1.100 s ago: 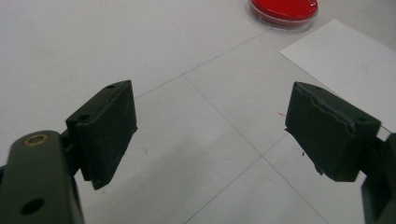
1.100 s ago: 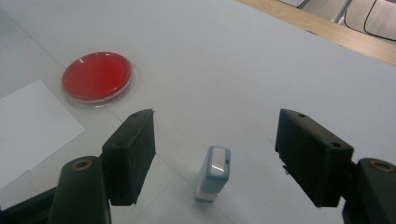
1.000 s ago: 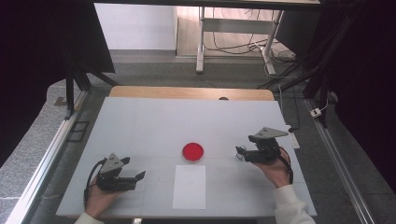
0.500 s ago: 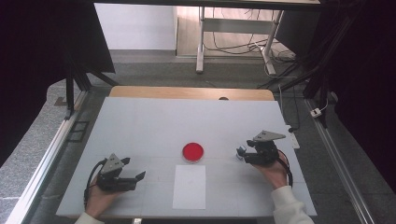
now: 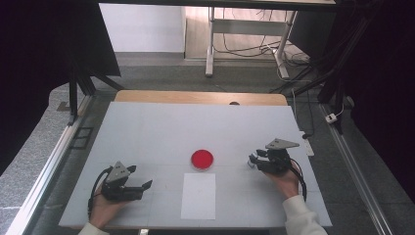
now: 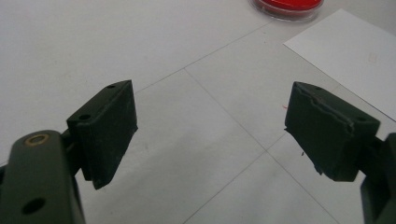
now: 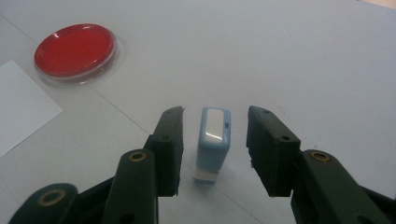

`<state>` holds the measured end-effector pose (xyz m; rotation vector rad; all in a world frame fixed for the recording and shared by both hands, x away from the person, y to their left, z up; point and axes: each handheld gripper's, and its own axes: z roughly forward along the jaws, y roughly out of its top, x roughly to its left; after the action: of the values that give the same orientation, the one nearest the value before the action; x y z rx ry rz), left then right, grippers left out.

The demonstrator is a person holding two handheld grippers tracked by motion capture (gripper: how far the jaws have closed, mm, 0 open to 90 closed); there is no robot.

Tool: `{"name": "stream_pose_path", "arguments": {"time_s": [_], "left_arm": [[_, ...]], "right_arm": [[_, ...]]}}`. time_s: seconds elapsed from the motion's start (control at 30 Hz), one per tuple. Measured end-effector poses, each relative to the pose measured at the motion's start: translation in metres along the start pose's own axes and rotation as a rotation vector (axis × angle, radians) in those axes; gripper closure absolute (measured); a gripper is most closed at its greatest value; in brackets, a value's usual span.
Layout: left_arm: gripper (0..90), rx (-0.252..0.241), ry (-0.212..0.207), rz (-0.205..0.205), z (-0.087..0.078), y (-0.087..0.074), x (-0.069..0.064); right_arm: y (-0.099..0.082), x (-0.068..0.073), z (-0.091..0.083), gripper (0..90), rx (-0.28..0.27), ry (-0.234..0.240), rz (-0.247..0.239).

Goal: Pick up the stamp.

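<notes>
A small light-blue stamp stands upright on the white table. My right gripper has a jaw on either side of it. The jaws have just been closing, and a thin gap still shows on each side, so it is open. In the high view the right gripper sits right of a round red ink dish. A white sheet of paper lies just in front of the dish. My left gripper rests at the front left, open wide, nothing between its jaws.
The red dish lies ahead of the left jaws. A wooden strip borders the table's far edge. Metal rails run along both sides, and a white power strip lies by the right edge. Frame legs and cables stand on the floor behind.
The right gripper's jaws have narrowed around the stamp while the hand hardly shifted. The left hand and gripper stayed put.
</notes>
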<state>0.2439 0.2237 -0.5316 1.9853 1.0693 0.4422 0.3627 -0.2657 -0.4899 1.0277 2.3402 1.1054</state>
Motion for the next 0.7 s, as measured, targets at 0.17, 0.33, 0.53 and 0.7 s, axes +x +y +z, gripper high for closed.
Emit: {"name": "stream_pose_path", "arguments": {"time_s": [0.17, 0.33, 0.53, 0.7], "left_arm": [[17.1, 0.001, 0.000, 0.003, 0.0003, -0.0002, 0.0001], [17.1, 0.003, 0.001, 0.003, 0.0008, -0.0005, 0.0007], [17.1, 0.005, 0.000, 0.005, 0.0011, -0.0006, 0.0005], [17.1, 0.008, -0.001, 0.007, 0.0014, -0.0007, 0.0004]], "right_arm": [[-0.0014, 0.0006, 0.0011, 60.5, -0.011, 0.001, 0.001], [-0.0028, 0.0013, 0.0032, 66.7, -0.004, -0.004, -0.004], [-0.0032, 0.0022, 0.0036, 73.8, -0.002, 0.004, -0.006], [-0.0032, 0.0030, 0.0039, 74.5, -0.006, 0.005, -0.013]]}}
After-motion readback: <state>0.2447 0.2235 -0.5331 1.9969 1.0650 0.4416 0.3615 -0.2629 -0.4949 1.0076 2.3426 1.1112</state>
